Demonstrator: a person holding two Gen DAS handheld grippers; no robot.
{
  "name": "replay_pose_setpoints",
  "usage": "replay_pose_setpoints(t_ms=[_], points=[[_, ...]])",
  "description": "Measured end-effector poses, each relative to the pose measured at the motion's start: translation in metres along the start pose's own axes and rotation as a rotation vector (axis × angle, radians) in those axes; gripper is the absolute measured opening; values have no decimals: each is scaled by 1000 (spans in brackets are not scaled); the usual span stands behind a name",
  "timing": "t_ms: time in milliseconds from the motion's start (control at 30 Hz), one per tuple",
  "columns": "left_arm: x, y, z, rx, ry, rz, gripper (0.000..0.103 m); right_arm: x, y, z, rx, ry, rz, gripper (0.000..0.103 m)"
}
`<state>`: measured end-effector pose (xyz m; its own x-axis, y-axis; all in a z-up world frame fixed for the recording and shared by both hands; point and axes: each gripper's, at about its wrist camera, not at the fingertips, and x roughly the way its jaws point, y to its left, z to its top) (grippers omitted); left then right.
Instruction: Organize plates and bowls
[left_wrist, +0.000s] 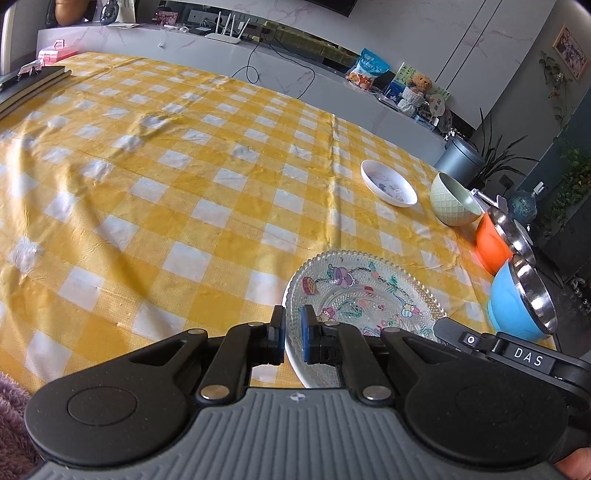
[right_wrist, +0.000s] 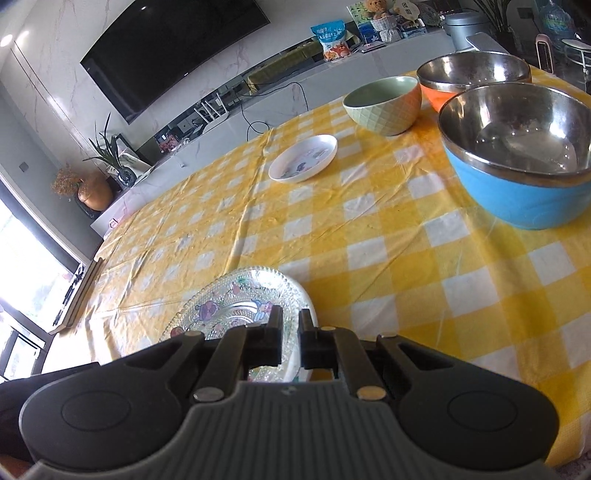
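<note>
A clear glass plate (left_wrist: 364, 295) with cartoon prints is held near the table's front edge, with a white plate under it. My left gripper (left_wrist: 293, 330) is shut on its left rim. My right gripper (right_wrist: 291, 328) is shut on the right rim of the same glass plate (right_wrist: 236, 306). Farther off on the cloth stand a small white plate (left_wrist: 388, 182) (right_wrist: 303, 157), a green bowl (left_wrist: 456, 199) (right_wrist: 384, 105), an orange steel-lined bowl (left_wrist: 495, 242) (right_wrist: 474, 75) and a blue steel-lined bowl (left_wrist: 517, 302) (right_wrist: 521, 155).
The table wears a yellow and white checked cloth (left_wrist: 166, 184). Dark notebooks (left_wrist: 26, 86) and a pink box (left_wrist: 55, 53) lie at its far left corner. A grey counter (left_wrist: 295, 70) with a router, snack bag and teddy bear runs behind.
</note>
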<state>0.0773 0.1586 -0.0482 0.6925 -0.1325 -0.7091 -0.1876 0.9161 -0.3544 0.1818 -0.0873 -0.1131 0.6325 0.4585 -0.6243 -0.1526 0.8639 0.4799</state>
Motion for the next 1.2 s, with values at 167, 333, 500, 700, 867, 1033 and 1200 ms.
replay_pose_setpoints(t_ms=[167,333,500,700,867,1033,1200], points=[[2,-5,-3,35,-5,7,8,1,1,0,-26,-8,-32,7],[1,-8,-4,49,-11,24,8,1,6,-1,-70,-13,-51,7],[0,-12,-6,82,-19,40,8,3,17,-4,-154,-21,-107,8],[0,-13,-7,97,-24,46,9,5,20,-7,-198,-22,-135,8],[0,-13,-7,106,-22,49,9,7,26,-9,-259,-30,-160,8],[0,-13,-7,104,-22,45,11,7,28,-10,-280,-33,-168,10],[-1,-12,-7,94,-22,31,16,5,27,-9,-263,-39,-150,12]])
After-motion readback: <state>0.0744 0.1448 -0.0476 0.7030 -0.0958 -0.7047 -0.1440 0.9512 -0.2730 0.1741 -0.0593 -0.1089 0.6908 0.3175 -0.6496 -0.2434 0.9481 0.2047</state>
